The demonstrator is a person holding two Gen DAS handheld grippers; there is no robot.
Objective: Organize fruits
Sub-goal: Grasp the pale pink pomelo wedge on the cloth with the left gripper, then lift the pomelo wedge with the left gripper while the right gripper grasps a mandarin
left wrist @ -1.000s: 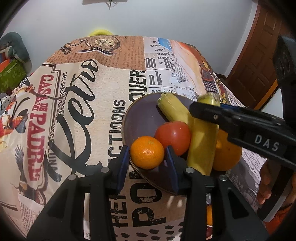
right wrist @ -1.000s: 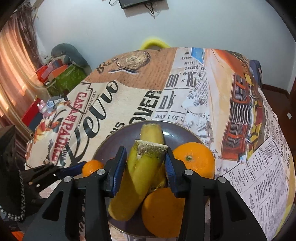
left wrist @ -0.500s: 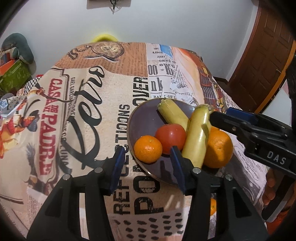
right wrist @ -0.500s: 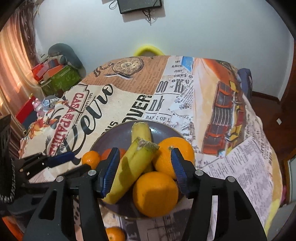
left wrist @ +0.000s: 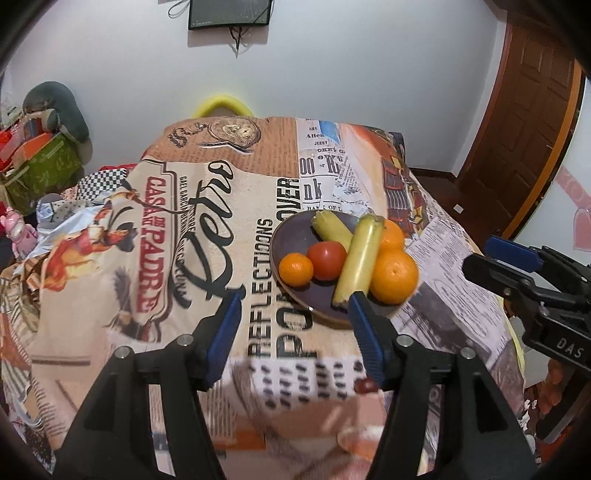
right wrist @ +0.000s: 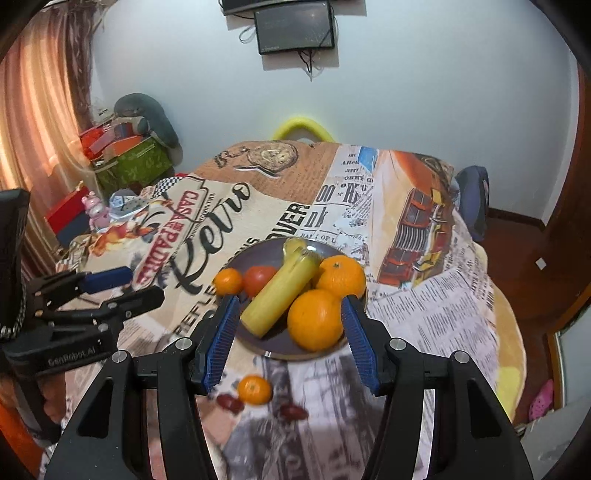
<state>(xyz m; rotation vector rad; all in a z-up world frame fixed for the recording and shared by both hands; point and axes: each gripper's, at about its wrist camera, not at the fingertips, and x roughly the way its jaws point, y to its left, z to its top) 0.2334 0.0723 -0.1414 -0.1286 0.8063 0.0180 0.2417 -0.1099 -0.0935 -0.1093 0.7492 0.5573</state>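
Printed cloth (left wrist: 229, 206) covered table with a dark plate (left wrist: 291, 229) of fruit.
On the plate are seen two oranges (right wrist: 316, 319), two bananas (right wrist: 279, 291), a tomato (left wrist: 327, 260) and a mandarin (left wrist: 295, 269). Left gripper (left wrist: 295, 321), jaws opening, and right gripper (right wrist: 288, 332), jaws parted, are held empty before the plate.

Home: curtain (right wrist: 33, 122), wall-mounted TV (right wrist: 295, 31)

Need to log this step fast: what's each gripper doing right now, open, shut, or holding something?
Left gripper: jaws opening, nothing between them, holding nothing.
Right gripper: open, empty, holding nothing.
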